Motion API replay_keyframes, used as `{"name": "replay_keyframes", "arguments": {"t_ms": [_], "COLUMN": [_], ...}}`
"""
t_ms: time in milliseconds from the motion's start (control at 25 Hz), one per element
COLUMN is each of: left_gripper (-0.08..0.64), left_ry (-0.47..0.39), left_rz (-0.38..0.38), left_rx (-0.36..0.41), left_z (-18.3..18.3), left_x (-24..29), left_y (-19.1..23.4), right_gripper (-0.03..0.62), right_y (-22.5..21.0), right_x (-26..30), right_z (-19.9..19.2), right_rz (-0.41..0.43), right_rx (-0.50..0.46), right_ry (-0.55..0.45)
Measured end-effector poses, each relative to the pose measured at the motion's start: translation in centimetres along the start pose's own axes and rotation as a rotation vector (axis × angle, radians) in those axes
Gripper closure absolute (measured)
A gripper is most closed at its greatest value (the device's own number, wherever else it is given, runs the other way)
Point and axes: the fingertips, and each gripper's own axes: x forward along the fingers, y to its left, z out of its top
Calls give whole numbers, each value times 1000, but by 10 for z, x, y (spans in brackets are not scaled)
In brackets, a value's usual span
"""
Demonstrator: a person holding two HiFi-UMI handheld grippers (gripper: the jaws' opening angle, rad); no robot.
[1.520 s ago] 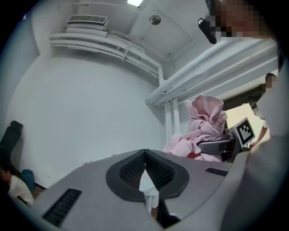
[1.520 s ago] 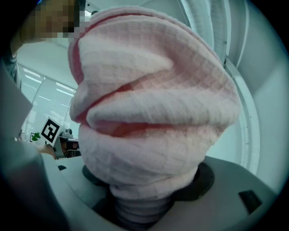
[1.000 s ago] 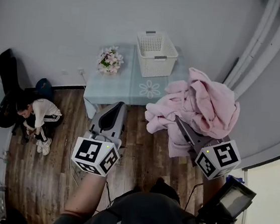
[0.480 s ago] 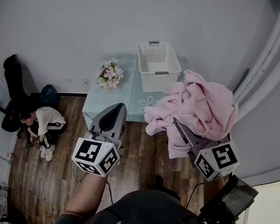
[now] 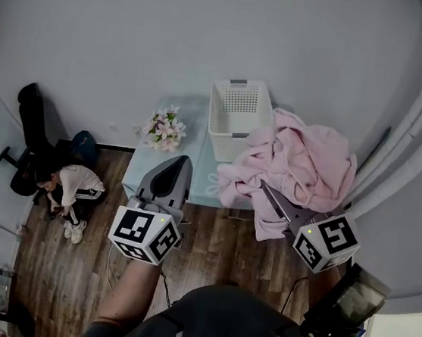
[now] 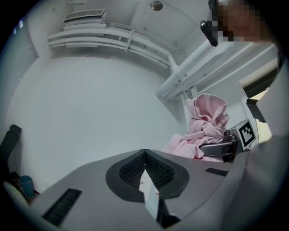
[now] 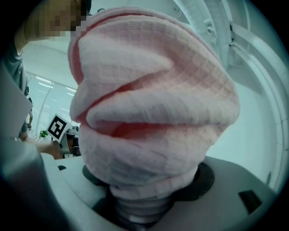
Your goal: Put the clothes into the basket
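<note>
A room is seen from above, looking steeply down. A white perforated plastic basket (image 5: 238, 109) is set on a small pale blue table (image 5: 192, 171) against a grey wall, with a bunch of pink and white flowers (image 5: 163, 128) placed at the table's left end. No clothing can be seen inside the basket, as far as its interior is shown.

A bulky pink waffle-weave garment (image 5: 303, 164) is held up in the air by the right gripper (image 5: 272, 197). The jaws are clamped on a thick bundle of the fabric, and the right gripper view is almost filled by its folds. The garment is bunched just to the right of the basket, its left edge overlapping the basket's right rim from this angle; whether the two touch cannot be told.

The left gripper (image 5: 175, 169) is held level over the table's near edge, its jaws closed together with nothing between them.

A person (image 5: 68, 184) is seated on the wooden floor (image 5: 208, 251) at the far left.

The task is judged partly done: the garment has been lifted but not yet deposited. It remains to be carried over the basket and released.
</note>
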Motion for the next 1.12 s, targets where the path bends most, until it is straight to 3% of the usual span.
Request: {"name": "replay_keyframes", "arguments": {"t_ms": [240, 640, 920, 1120], "left_gripper": [551, 551, 551, 551], "left_ry": [11, -26, -50, -42], "left_rz": [48, 68, 23, -36], "left_rx": [3, 25, 37, 35], "left_z": [-16, 7, 5, 3], "left_x": [55, 51, 62, 62], "left_y": [24, 27, 39, 25], "right_gripper": [230, 230, 230, 230], "right_y": [-49, -53, -59, -56], "right_x": [56, 68, 80, 61], "right_z": [-20, -5, -15, -13], "right_rz": [53, 72, 30, -8], "right_rx": [4, -20, -20, -34], "right_ry": [-8, -32, -36, -42]}}
